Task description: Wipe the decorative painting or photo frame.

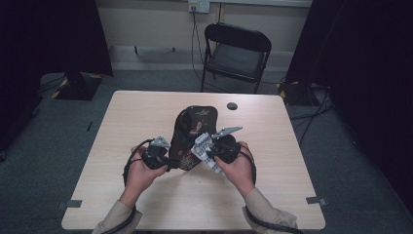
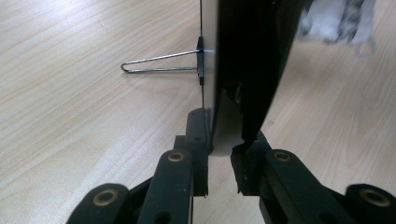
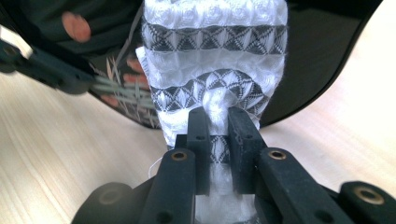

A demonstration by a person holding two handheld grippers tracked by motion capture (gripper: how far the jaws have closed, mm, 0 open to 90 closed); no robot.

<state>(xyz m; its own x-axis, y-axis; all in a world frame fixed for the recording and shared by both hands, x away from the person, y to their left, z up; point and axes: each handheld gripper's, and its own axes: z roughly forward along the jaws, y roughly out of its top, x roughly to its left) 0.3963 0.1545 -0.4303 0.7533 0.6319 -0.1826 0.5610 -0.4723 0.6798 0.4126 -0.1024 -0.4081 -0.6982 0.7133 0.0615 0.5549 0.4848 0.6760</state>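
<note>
Your right claw [image 3: 217, 122] was clamped on the white cloth [image 3: 215, 56], just beside the bag [image 1: 192, 134]. Your left claw [image 2: 219, 142] pinched that bag's near edge, holding it upright at mid-desk [image 1: 146, 112].

White waffle-weave cloth [image 3: 215, 70], grey diamond-patterned bands; black fabric pouch [image 1: 191, 131], reddish floral print; pale wood-grain table [image 1: 146, 117].

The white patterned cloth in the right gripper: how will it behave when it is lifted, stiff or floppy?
Probably floppy: the cloth bunches into folds where the right gripper pinches it. It looks like a thin textured weave, so likely light. The rough weave should resist slipping, though the loose end may drape against the dark bag.
</note>
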